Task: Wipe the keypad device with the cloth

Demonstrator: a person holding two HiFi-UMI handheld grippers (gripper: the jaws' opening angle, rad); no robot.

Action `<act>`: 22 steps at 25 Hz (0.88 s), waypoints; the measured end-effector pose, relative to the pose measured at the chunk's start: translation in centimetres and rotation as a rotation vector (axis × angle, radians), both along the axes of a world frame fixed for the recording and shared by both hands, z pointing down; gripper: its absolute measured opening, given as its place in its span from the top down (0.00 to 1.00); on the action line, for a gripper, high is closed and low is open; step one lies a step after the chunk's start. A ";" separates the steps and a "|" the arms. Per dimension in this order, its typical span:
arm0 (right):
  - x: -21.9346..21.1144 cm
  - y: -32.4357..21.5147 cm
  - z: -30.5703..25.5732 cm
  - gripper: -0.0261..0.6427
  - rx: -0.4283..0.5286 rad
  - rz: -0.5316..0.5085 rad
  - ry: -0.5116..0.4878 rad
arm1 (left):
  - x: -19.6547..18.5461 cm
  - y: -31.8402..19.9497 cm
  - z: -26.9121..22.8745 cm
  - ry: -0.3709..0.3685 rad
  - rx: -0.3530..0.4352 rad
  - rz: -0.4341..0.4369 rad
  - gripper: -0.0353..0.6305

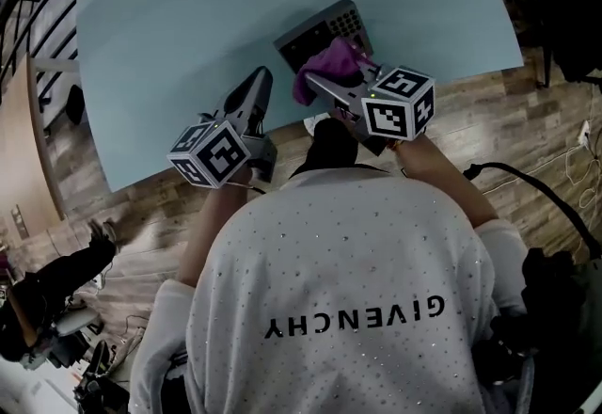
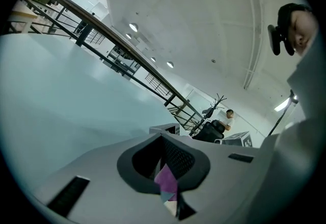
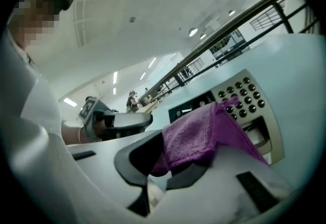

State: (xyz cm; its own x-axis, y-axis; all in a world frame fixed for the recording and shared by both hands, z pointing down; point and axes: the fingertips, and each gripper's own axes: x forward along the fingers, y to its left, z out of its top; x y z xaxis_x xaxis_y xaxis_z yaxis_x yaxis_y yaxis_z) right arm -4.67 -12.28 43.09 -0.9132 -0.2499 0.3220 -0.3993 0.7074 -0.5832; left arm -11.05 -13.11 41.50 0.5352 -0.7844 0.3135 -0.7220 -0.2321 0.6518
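The grey keypad device (image 1: 320, 29) lies on the pale blue table (image 1: 188, 26), near its front edge. My right gripper (image 1: 331, 81) is shut on a purple cloth (image 1: 329, 62), which drapes over the device's near end. In the right gripper view the cloth (image 3: 201, 136) hangs from the jaws (image 3: 163, 159) and covers part of the keypad device (image 3: 249, 98), whose dark round keys show. My left gripper (image 1: 261, 80) hovers over the table to the left of the device, apart from it. Its jaws (image 2: 163, 159) are shut with nothing held.
The table's front edge (image 1: 169, 172) runs just under both grippers, with wooden floor (image 1: 527, 111) beyond it. A person's torso in a white shirt (image 1: 339, 299) fills the lower head view. Railings and a distant seated person (image 2: 224, 118) show in the left gripper view.
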 end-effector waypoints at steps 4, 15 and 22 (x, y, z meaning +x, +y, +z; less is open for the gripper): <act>0.4 -0.7 2.8 0.93 0.063 0.006 0.136 | 0.2 -0.4 1.5 0.021 -0.029 0.005 0.95; 9.2 -6.3 3.4 0.93 0.058 0.282 0.145 | -2.1 -2.6 3.1 0.017 -0.064 -0.029 0.95; 12.8 -7.8 4.4 0.93 0.022 0.467 0.170 | -0.9 -2.7 2.8 0.015 -0.076 0.003 0.95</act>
State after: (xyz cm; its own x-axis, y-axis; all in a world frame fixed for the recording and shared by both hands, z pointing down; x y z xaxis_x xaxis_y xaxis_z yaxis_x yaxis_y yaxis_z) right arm 8.15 -20.12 47.49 -0.6371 -0.6280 0.4468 -0.7645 0.4415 -0.4697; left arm -11.95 -15.84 44.31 0.5426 -0.7571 0.3639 -0.7113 -0.1836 0.6785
